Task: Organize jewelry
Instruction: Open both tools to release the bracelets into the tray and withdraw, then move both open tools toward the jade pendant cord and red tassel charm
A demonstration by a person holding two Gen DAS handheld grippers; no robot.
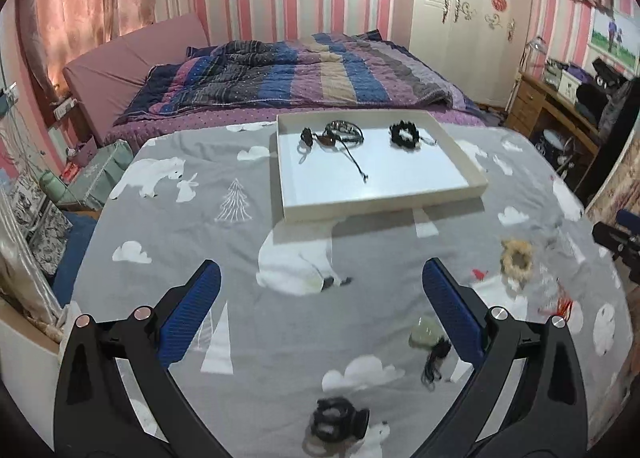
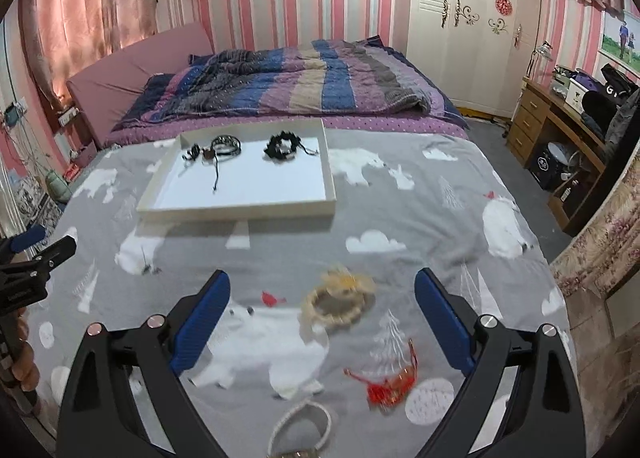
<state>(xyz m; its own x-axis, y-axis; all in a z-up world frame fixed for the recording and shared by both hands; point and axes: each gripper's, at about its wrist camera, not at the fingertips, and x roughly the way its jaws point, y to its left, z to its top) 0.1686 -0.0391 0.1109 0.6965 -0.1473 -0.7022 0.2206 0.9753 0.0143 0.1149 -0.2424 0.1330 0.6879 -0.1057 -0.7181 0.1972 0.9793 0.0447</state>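
A white shallow tray (image 1: 472, 183) (image 2: 240, 209) lies on the grey bear-print cloth. It holds a black corded necklace (image 1: 340, 137) (image 2: 218, 149) and a black bracelet (image 1: 404, 134) (image 2: 280, 145). My left gripper (image 1: 322, 278) is open and empty above the cloth; a pale green pendant on a black cord (image 1: 428, 342) and a black bracelet (image 1: 340, 420) lie near it. My right gripper (image 2: 322, 290) is open and empty over a cream beaded bracelet (image 2: 340, 302); a red piece (image 2: 388, 386) and a white bracelet (image 2: 300, 426) lie closer.
The cloth covers a table-like surface in front of a bed with a striped quilt (image 1: 300, 73). A wooden desk (image 2: 560, 125) stands at the right and a white wardrobe (image 2: 472, 17) at the back. The cream bracelet also shows in the left wrist view (image 1: 516, 258).
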